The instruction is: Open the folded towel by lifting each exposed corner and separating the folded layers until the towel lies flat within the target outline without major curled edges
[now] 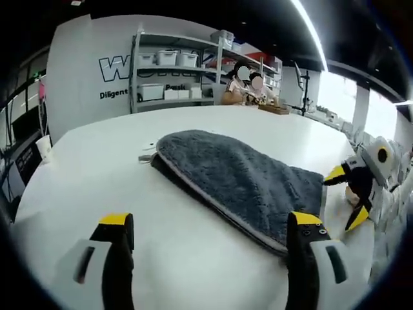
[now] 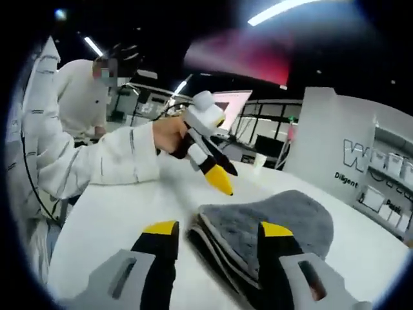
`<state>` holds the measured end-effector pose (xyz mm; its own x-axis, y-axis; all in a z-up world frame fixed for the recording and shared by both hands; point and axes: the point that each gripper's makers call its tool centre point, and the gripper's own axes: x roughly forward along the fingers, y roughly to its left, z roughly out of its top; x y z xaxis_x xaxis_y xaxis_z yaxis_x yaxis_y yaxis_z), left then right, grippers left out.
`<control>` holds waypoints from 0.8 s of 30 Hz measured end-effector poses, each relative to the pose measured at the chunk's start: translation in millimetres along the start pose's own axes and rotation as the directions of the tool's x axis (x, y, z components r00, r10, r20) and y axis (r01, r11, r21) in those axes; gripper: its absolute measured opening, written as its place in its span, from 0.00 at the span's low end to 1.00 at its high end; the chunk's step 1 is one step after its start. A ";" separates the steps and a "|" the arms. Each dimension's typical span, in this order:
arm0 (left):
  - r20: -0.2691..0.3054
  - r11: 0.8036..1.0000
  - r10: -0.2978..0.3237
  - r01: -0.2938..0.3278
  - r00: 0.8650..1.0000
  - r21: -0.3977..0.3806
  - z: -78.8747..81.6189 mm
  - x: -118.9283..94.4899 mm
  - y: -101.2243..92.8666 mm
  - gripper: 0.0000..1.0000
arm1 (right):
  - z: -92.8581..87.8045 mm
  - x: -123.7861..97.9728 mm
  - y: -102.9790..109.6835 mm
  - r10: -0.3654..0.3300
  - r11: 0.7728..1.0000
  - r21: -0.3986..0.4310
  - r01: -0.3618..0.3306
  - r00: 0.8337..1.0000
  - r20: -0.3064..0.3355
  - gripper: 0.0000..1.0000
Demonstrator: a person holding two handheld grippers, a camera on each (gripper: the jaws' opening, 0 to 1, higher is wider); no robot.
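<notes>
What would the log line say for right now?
towel: folded on table | left gripper: open, near towel edge | right gripper: open, at towel corner | nothing lifted yet

left gripper jaws apart, right gripper jaws apart, both low

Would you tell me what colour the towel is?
Dark grey, with a lighter grey edge trim; the towel shows best in the left gripper view.

Shelf boxes too small, wall lettering cut off
</notes>
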<state>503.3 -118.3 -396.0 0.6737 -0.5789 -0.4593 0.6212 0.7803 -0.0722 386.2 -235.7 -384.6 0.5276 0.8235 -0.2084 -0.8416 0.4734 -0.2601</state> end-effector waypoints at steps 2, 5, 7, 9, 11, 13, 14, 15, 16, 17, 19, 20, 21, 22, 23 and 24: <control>-0.003 1.000 0.004 -0.004 1.000 -0.004 -0.6 0.0 1.9 0.98 | -1.9 -0.7 -3.5 -0.009 1.000 0.013 0.009 1.000 -0.009 0.68; -0.003 1.000 0.006 -0.006 1.000 -0.006 -0.9 -0.4 2.7 0.98 | -5.3 -0.4 -10.8 -0.030 0.997 0.064 0.031 0.999 -0.019 0.84; -0.003 1.000 0.005 -0.005 1.000 -0.008 -1.0 -0.5 2.7 0.98 | -7.2 0.1 -11.9 -0.042 0.997 0.069 0.043 0.999 -0.028 0.94; -0.005 1.000 0.003 -0.003 1.000 -0.007 -1.3 -0.4 3.0 0.98 | -10.8 1.5 -13.7 -0.058 0.997 0.057 0.061 0.997 -0.049 0.99; -0.006 1.000 0.006 -0.006 1.000 -0.008 -1.1 -0.6 4.4 0.98 | -12.6 2.1 -12.5 -0.058 0.997 0.045 0.061 0.997 -0.058 0.99; -0.003 1.000 0.007 -0.007 1.000 -0.008 -0.2 -1.3 5.5 0.98 | -12.4 2.3 -10.8 -0.053 0.998 0.041 0.055 0.997 -0.058 0.99; -0.001 1.000 0.007 -0.007 1.000 -0.011 0.4 -1.6 6.2 0.98 | -12.0 2.5 -9.4 -0.049 0.998 0.040 0.051 0.997 -0.056 0.99; 0.000 1.000 0.008 -0.008 1.000 -0.013 0.6 -1.6 6.4 0.98 | -11.1 2.1 -8.1 -0.046 0.998 0.037 0.048 0.998 -0.053 0.99; 0.000 1.000 0.008 -0.008 1.000 -0.013 0.6 -1.6 6.4 0.98 | -7.5 1.6 -8.8 -0.054 0.998 0.031 0.055 0.998 -0.034 0.98; -0.001 1.000 0.007 -0.007 1.000 -0.012 0.5 -1.6 6.4 0.98 | -6.1 1.3 -9.6 -0.059 0.998 0.030 0.060 0.998 -0.027 0.97; -0.003 1.000 0.009 -0.009 1.000 -0.011 -0.2 -1.3 5.4 0.98 | -5.0 1.5 -11.6 -0.065 0.997 0.034 0.066 0.998 -0.020 0.94; -0.004 1.000 0.008 -0.008 1.000 -0.008 -0.4 -1.0 5.0 0.98 | -4.8 2.0 -12.1 -0.067 0.997 0.042 0.068 0.998 -0.018 0.93; -0.005 1.000 0.008 -0.008 1.000 -0.007 -0.6 -0.9 4.6 0.98 | -4.0 2.7 -12.3 -0.069 0.996 0.049 0.069 0.998 -0.011 0.92; -0.006 1.000 0.008 -0.008 1.000 -0.006 -0.6 -0.9 4.2 0.98 | -1.7 3.8 -11.4 -0.071 0.996 0.059 0.070 0.997 0.004 0.92; -0.006 1.000 0.006 -0.006 1.000 -0.003 -0.5 -1.2 3.4 0.98 | 10.1 5.9 -7.3 -0.069 0.995 0.083 0.063 0.995 0.075 0.95; -0.006 1.000 0.006 -0.006 1.000 -0.002 -0.3 -1.6 3.3 0.98 | 23.0 7.6 -0.1 -0.043 0.995 0.093 0.029 0.988 0.151 1.00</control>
<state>504.1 -114.7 -395.8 0.6750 -0.5728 -0.4650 0.6164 0.7842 -0.0713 387.6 -222.3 -364.5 0.5400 0.8400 -0.0526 -0.8329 0.5244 -0.1769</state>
